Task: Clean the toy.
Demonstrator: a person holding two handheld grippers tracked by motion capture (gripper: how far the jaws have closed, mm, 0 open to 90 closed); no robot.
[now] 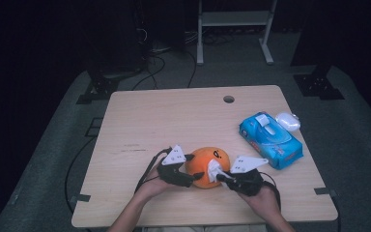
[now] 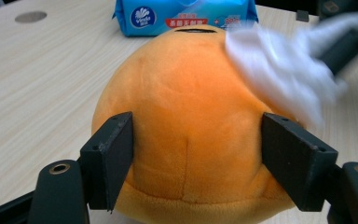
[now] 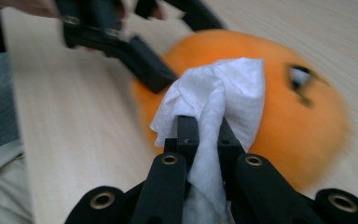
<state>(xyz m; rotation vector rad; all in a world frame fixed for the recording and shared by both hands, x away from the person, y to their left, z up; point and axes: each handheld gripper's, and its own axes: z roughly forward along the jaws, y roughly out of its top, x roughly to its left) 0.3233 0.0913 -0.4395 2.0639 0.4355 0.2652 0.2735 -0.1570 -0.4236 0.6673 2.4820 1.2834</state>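
Near the front edge of the wooden table (image 1: 140, 116), an orange plush toy (image 1: 207, 166) is sitting between the two grippers. It is nearly round, slightly wider than tall, so no clear long axis; its face marking is pointing up and toward the far right of the table. The left gripper (image 1: 189, 169) is clamping the toy by its sides, both pads pressing into the fabric (image 2: 186, 140). The right gripper (image 1: 221, 177) is pinching a white wipe (image 3: 223, 93), jaws closed on it, and the wipe is lying against the toy's upper right side. A blue wipes pack (image 1: 269, 139) is lying well apart at the right, slanted, with a white lid (image 1: 288, 121) just beside it. Grey carpet and dark stands are surrounding the table.
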